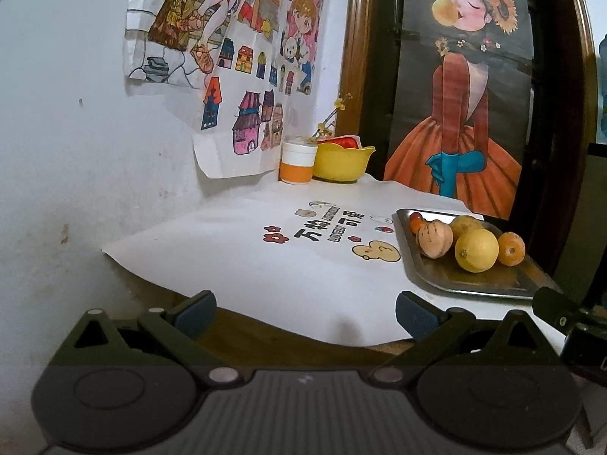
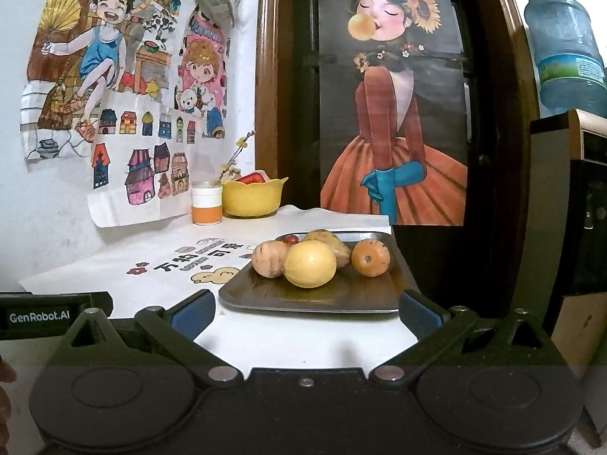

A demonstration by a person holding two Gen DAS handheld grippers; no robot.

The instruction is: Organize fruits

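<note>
A steel tray on the white paper-covered table holds several fruits: a yellow lemon, a tan peach-like fruit, an orange fruit, a yellowish one behind and small red ones. A yellow bowl with something red inside stands at the back. My right gripper is open, just short of the tray's near edge. My left gripper is open over the paper, left of the tray.
An orange-and-white jar stands beside the bowl against the wall with drawings. A dark wooden frame with a poster rises behind the table. A water bottle sits on a cabinet at right. The table's front edge lies near the left gripper.
</note>
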